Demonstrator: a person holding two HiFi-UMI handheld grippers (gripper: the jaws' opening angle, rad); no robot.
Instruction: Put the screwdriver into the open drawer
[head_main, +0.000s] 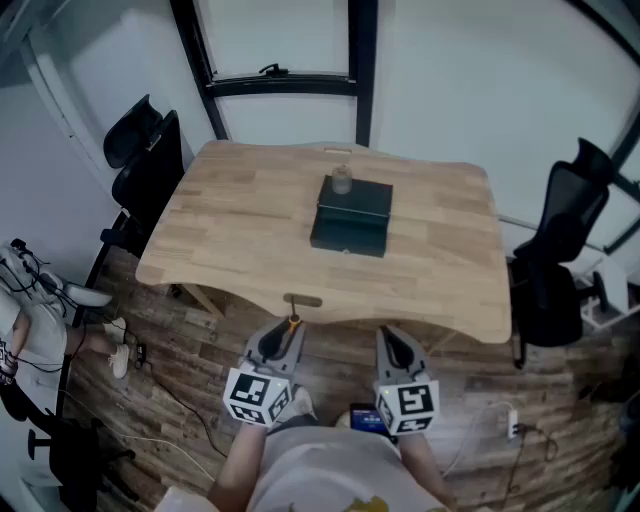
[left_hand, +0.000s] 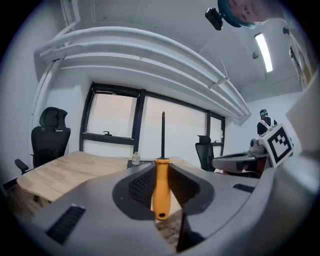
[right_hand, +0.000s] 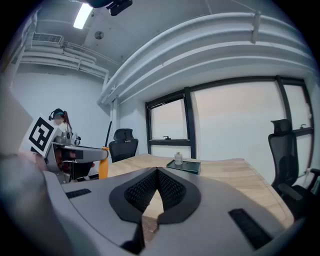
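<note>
A dark green drawer box (head_main: 352, 205) sits mid-table with its drawer (head_main: 347, 239) pulled out toward me and a small bottle (head_main: 342, 181) on top. Below the table's near edge, my left gripper (head_main: 287, 337) is shut on the screwdriver (head_main: 293, 322). In the left gripper view its orange handle (left_hand: 161, 187) stands upright between the jaws (left_hand: 161, 167), the dark shaft pointing up. My right gripper (head_main: 392, 342) hangs beside it, shut with nothing between its pads (right_hand: 158, 173). From the right gripper view the box (right_hand: 185, 166) lies far ahead.
The wooden table (head_main: 240, 230) has a curved near edge. A black office chair (head_main: 148, 165) stands at its left and another (head_main: 568, 245) at its right. A person (head_main: 18, 320) sits at the far left. Cables (head_main: 170, 400) lie on the wooden floor.
</note>
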